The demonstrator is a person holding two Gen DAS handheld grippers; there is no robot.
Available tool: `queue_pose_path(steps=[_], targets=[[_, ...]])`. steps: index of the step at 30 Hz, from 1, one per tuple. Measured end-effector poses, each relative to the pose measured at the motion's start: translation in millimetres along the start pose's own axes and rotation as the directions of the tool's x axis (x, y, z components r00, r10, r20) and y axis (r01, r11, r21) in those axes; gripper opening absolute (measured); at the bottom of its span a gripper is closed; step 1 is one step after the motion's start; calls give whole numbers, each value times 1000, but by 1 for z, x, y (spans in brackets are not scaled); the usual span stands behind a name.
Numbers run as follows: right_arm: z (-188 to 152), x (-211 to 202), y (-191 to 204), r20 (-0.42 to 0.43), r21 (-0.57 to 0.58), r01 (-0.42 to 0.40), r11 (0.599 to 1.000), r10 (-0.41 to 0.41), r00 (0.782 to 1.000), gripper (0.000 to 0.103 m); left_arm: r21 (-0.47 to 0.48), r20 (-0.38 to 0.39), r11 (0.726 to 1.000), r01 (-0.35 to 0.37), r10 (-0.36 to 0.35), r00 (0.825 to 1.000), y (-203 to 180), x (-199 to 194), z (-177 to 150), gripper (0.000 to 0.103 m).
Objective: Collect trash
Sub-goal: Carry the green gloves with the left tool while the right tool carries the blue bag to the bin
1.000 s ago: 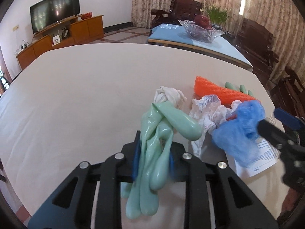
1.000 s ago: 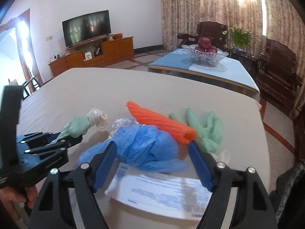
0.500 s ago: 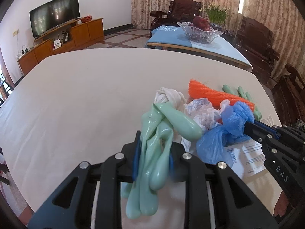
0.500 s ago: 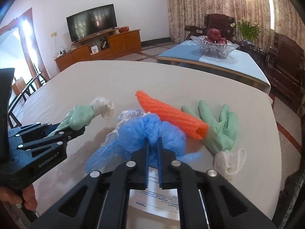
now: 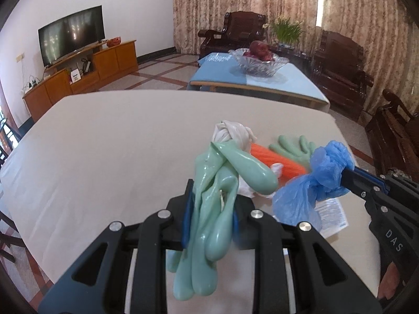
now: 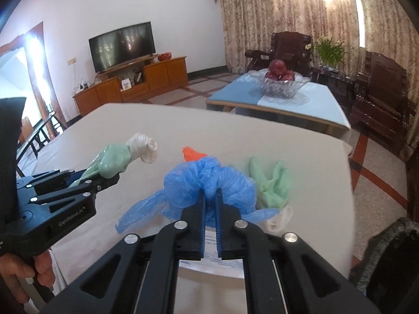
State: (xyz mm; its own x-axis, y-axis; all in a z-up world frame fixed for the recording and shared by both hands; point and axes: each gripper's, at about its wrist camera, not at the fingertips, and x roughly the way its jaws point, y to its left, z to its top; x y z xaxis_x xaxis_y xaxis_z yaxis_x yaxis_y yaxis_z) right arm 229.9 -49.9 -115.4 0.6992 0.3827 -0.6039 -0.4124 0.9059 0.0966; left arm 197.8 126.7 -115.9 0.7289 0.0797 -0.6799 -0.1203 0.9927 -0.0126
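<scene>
- Left gripper (image 5: 210, 210): fingers clamped on a mint-green rubber glove (image 5: 222, 183). Glove is bunched up, hangs down past the pads, white cuff (image 5: 230, 132) sticks out forward at the far end.
- Right gripper (image 6: 209, 198): fingers pinched together on a crumpled blue plastic bag (image 6: 207, 180). Only a thin fold of bag sits between the pads.
- Bag hangs off the fingertips over the table, loose tail trailing down and to the left in the right wrist view.
- Table (image 5: 110, 141): beige cloth top.
- On the table beyond the bag: orange foam net sleeve (image 5: 277, 161), second green glove (image 6: 272, 183) lying flat just beside it.
- Printed paper sheet (image 5: 332, 214) lies flat under the blue bag. Small white crumpled scrap (image 6: 279, 218) next to the second glove.
- The two grippers sit side by side, near each other, not touching.
- A hand (image 6: 23, 274) grips the left gripper's handle at the lower left of the right wrist view.
</scene>
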Motion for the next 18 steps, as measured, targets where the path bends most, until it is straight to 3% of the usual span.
queue_pose_path(steps=[18], targets=[[-4,-105,-40,52,44,155,987,-157,986,6,54,54,992,113,-116,992,-85,-51,1,23]])
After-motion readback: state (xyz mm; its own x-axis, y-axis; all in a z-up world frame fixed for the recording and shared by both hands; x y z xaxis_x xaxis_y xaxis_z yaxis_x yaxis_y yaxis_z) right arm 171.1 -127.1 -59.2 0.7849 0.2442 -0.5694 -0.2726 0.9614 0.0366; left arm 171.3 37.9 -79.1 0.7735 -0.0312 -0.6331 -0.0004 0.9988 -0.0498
